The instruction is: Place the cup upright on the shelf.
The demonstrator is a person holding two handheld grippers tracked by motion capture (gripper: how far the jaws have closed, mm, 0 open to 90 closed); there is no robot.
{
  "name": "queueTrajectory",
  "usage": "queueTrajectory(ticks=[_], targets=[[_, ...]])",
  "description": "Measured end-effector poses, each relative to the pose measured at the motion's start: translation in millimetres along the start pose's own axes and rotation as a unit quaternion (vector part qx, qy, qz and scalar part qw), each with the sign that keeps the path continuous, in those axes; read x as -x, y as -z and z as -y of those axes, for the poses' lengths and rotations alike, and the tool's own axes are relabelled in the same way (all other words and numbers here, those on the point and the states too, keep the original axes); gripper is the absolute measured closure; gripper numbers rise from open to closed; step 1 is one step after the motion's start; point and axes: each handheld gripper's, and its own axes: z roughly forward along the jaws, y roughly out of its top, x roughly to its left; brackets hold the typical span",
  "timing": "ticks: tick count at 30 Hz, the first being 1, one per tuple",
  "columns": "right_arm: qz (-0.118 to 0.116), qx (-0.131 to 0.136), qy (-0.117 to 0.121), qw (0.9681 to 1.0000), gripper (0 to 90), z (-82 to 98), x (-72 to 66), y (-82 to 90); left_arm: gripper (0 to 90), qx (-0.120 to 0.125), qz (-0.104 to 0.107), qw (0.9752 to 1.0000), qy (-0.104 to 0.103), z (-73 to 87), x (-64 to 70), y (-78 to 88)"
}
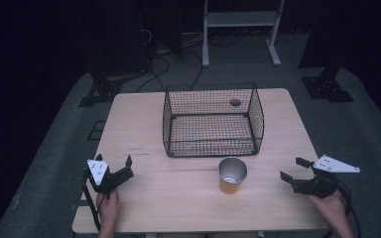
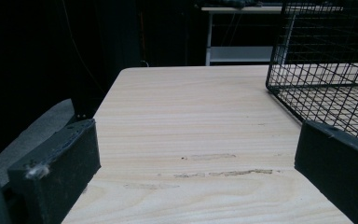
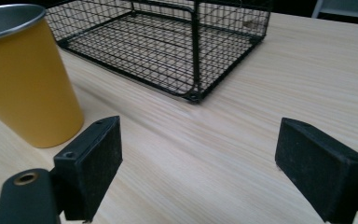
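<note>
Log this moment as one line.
left gripper: open, empty | right gripper: open, empty | cup: upright before basket

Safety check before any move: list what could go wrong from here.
1. The yellow cup stands upright and free on the table; the open right hand-held gripper could nudge it over if it closes off-centre.
2. The wire basket sits just behind the cup, so a lift might clip its front rim.
</note>
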Motion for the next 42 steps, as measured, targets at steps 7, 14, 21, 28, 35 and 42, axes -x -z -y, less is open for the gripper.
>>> queueTrajectory(ticks=[7, 14, 21, 28, 35, 42], targets=[[-0.017, 0.0, 0.015, 0.9997, 13.5, -3.7, -14.4, -4.2, 0.0, 0.0, 0.0, 1.0, 0.001, 0.0, -0.1, 0.1], [-0.029, 0.002, 0.024, 0.9993, 13.2, -6.7, -23.6, -5.4, 0.0, 0.001, 0.0, 1.0, 0.001, 0.0, -0.1, 0.1], [-0.042, -0.001, 0.039, 0.9983, 13.2, -8.5, -36.0, -8.1, 0.0, 0.0, 0.0, 1.0, 0.001, 0.0, 0.0, 0.1], [-0.055, 0.0, 0.047, 0.9974, 13.1, -9.2, -45.4, -10.4, 0.0, 0.0, 0.0, 1.0, 0.001, 0.1, -0.1, 0.1], [-0.069, -0.003, 0.054, 0.9962, 13.1, -8.5, -55.4, -14.5, 0.0, 0.001, 0.0, 1.0, 0.001, 0.1, 0.0, 0.1], [-0.08, -0.006, 0.063, 0.9948, 13.0, -10.0, -64.8, -16.2, 0.0, 0.001, 0.0, 1.0, 0.002, 0.1, -0.1, 0.1]])
